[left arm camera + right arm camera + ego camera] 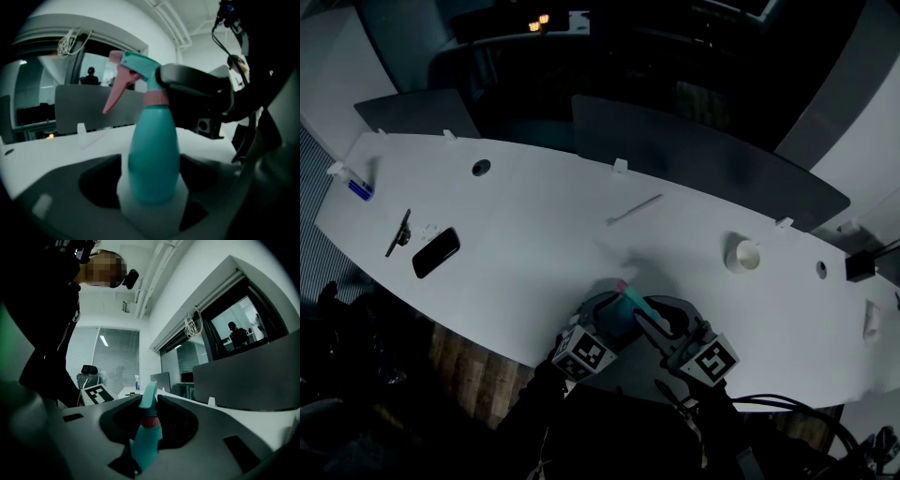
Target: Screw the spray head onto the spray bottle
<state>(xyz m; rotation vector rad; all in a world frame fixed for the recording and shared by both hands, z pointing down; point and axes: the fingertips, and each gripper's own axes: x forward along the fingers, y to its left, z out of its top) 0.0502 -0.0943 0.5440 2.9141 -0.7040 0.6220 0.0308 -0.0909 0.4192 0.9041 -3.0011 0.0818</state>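
Left gripper (pixel 153 161), jaws wide, clasps spray bottle (pixel 154 140) near table (pixel 534 225) edge; right gripper (pixel 150 397) pinches spray head (pixel 149 404).

Teal spray bottle (pixel 153 159) wears its pink-collared spray head (pixel 139 66).

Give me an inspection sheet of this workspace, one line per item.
Surface: white curved table, dimly lit, with a round hole.
Job's things: teal bottle at the near edge between both tools. The spray head sits on its neck; how tight cannot be told.
Clutter: phone, pen-like item, stick, white cup, blue item at the far left edge.
Grippers: left tool is around the bottle's body, pads seemingly against it. Right tool is closed on the spray head.
Cables: bundle behind the right tool.
Surroundings: dark partitions behind the table; person beyond a window.
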